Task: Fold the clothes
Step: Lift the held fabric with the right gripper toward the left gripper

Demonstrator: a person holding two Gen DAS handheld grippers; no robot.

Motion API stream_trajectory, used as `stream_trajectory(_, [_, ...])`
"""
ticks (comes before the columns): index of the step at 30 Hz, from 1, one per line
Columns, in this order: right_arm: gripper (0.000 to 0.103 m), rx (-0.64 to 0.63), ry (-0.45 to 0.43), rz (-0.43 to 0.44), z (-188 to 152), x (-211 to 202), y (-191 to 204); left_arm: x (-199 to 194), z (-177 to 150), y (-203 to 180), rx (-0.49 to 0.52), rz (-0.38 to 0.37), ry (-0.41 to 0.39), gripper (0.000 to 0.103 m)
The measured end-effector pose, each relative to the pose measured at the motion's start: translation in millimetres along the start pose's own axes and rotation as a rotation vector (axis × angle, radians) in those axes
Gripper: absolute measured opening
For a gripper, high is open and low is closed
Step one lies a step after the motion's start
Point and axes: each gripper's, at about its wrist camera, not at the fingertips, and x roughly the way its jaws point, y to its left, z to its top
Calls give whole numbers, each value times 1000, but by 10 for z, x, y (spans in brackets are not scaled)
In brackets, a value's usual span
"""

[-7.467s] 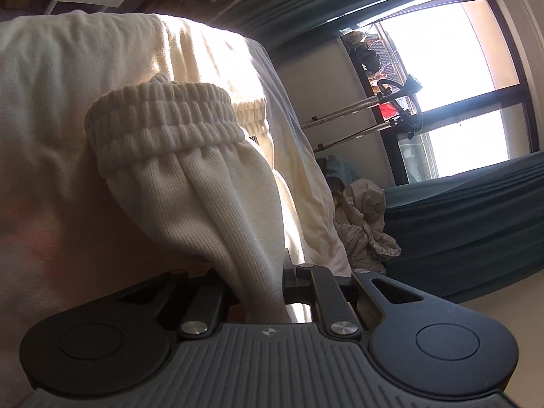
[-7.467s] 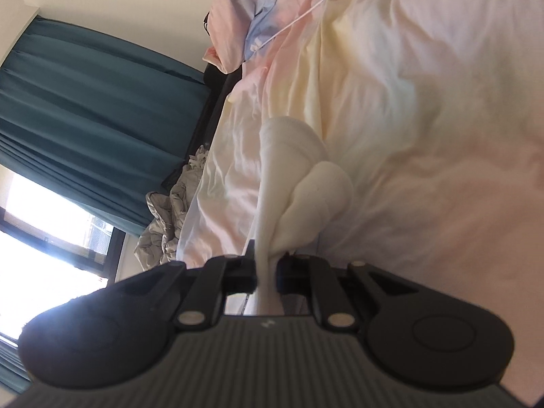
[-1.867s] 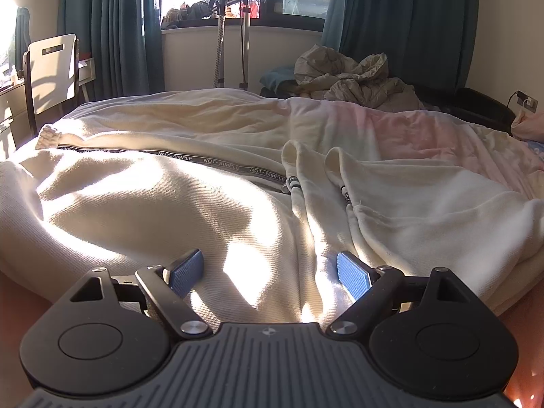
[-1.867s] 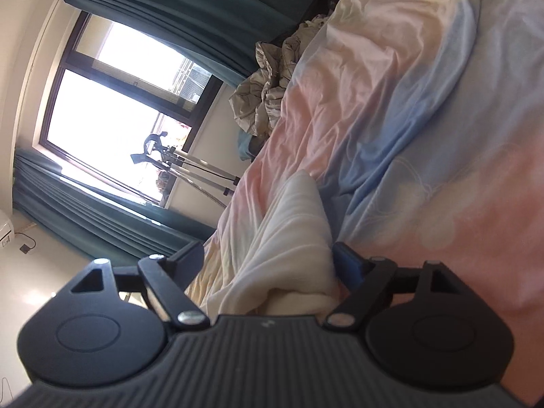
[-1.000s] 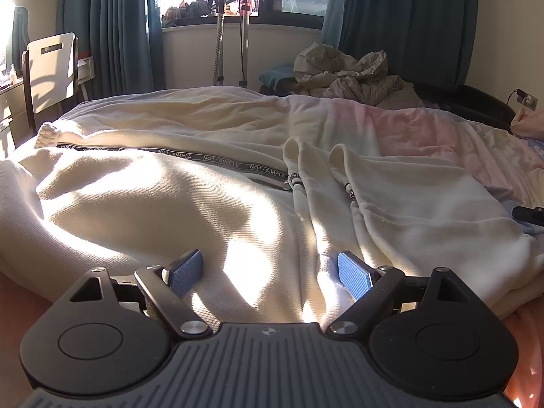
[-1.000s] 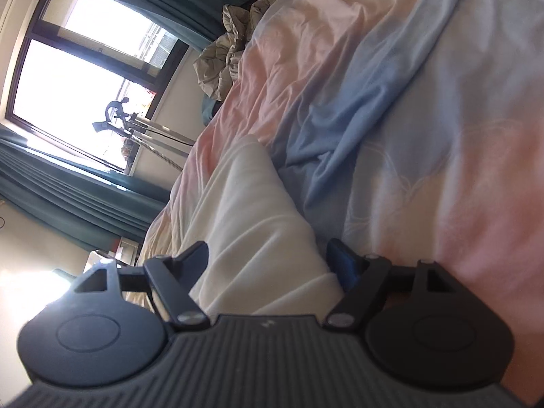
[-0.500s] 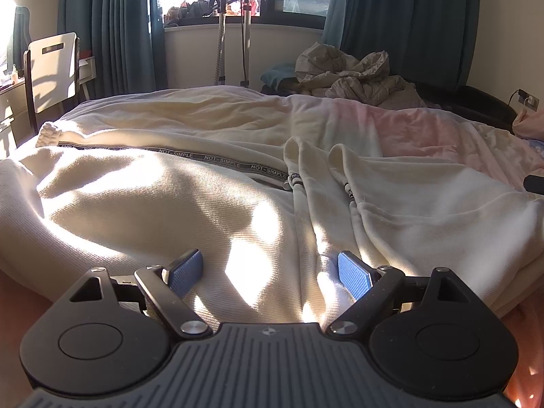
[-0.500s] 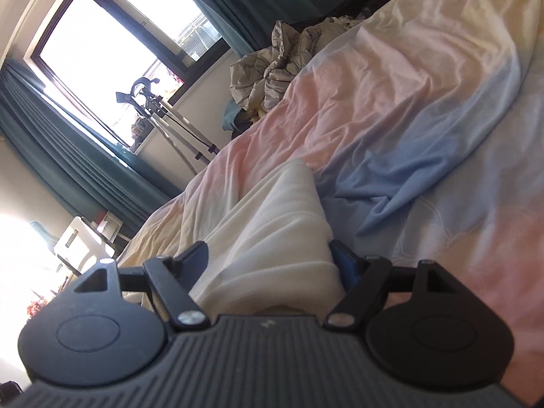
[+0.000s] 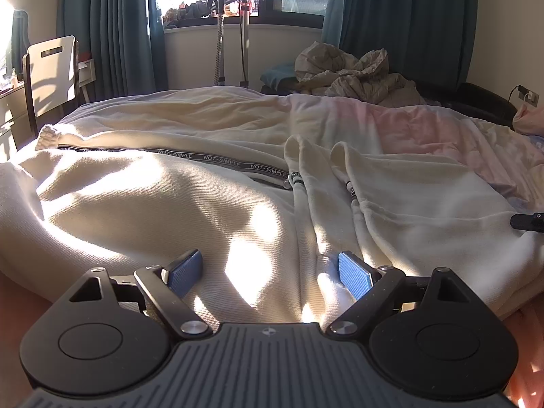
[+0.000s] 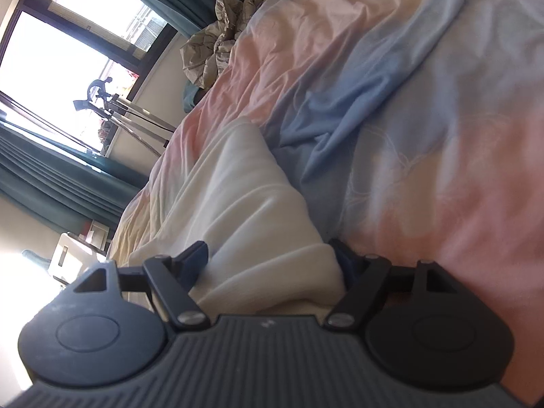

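A cream hooded sweatshirt (image 9: 163,210) lies spread on the bed, with a black "NOT-SIMPLE" tape along its zip and two drawstrings (image 9: 350,187) near the middle. My left gripper (image 9: 268,272) is open, its blue pads resting on the near edge of the cloth. My right gripper (image 10: 272,258) is open, tilted sideways, with a fold of the cream cloth (image 10: 244,204) lying loose between its fingers. The right gripper's tip shows in the left wrist view (image 9: 527,221) at the garment's right edge.
The bed has a pastel pink, yellow and blue duvet (image 10: 425,119). A crumpled grey blanket (image 9: 350,74) lies beyond the far edge. A white chair (image 9: 51,74) stands at the left by a desk. A stand (image 9: 231,34), window and teal curtains are behind.
Both grippers have let go of the cream garment, which now lies on the bed. In the last second the left gripper stays still; the right gripper has rolled and shifted at the garment's right edge.
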Motion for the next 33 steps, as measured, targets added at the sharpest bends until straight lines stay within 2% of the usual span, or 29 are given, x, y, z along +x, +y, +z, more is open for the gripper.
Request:
stream_trajectory(5, [78, -26, -83, 174, 29, -180, 180, -3, 4, -3, 0, 1, 1, 89])
stream_trajectory(7, [78, -27, -121, 288, 45, -265, 268, -2, 3, -8, 2, 2, 2, 89])
stream_trajectory(8, [78, -30, -127, 311, 47, -281, 306, 0, 3, -5, 1, 1, 2, 89])
stream_trajectory(12, [78, 26, -70, 203, 26, -134, 213, -1, 0, -34, 12, 4, -3, 89])
stream_trajectory(14, [68, 94, -47, 166, 6, -36, 78, -6, -3, -44, 17, 6, -7, 89])
stream_trajectory(16, [43, 140, -41, 127, 8, -2, 9, -21, 1, -39, 17, -2, -15, 89])
stream_trajectory(19, [28, 72, -78, 53, 22, -89, 161, -115, 45, -39, 19, -26, -53, 89])
stream_trajectory(23, [25, -8, -136, 35, 95, -292, 437, -311, 127, -16, 2, -34, -130, 89])
stream_trajectory(25, [25, -73, -170, 36, 142, -415, 565, -319, 179, -11, -14, -24, -139, 89])
stream_trajectory(27, [24, -144, -213, 40, 200, -554, 675, -266, 231, -48, -28, 6, -127, 89])
stream_trajectory(30, [24, -159, -243, 78, 322, -724, 700, -144, 276, -234, 17, 38, -89, 89])
stream_trajectory(33, [24, -199, -286, 109, 448, -908, 720, -62, 301, -542, 79, 12, -74, 89])
